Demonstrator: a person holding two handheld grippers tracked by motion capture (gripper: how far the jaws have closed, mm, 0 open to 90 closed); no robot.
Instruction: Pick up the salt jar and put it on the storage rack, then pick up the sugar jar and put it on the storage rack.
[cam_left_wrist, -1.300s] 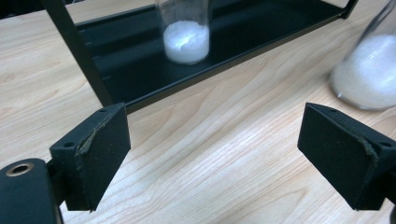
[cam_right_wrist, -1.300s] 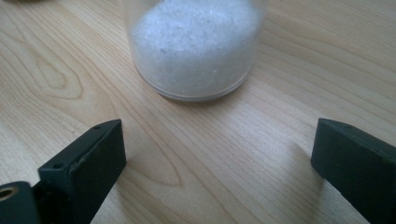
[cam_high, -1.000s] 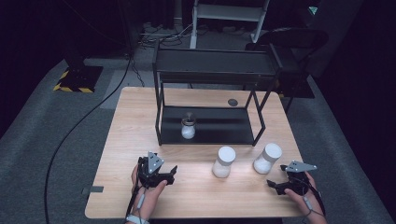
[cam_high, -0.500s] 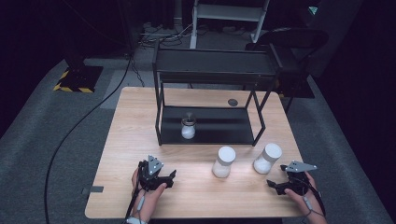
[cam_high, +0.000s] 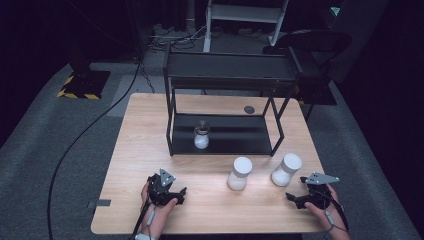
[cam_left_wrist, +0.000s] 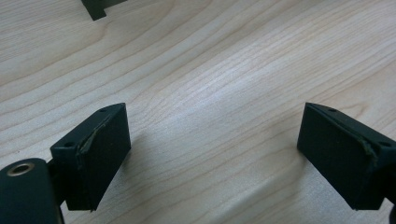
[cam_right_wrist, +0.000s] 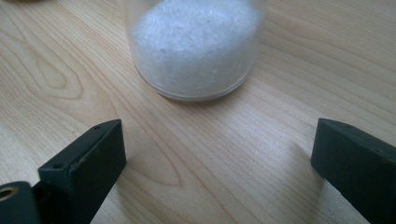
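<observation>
The right gripper (cam_high: 296, 198) rests low on the pale wooden table (cam_high: 130, 165), jaws spread wide, holding nothing. Just in front of it stands a clear round jar of white grains with a white lid (cam_right_wrist: 196, 44), close but not touching. To grab it well, slide straight ahead until the jar sits between the jaws, then squeeze gently. The left gripper (cam_high: 176, 194), also spread wide, rests well away from that jar.

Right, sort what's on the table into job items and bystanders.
In the job:
right gripper, jaws open
right jar, just ahead of it
middle jar
left gripper, jaws open

Lying about:
black shelf rack
small jar on its lower shelf
dark disc behind the rack
</observation>
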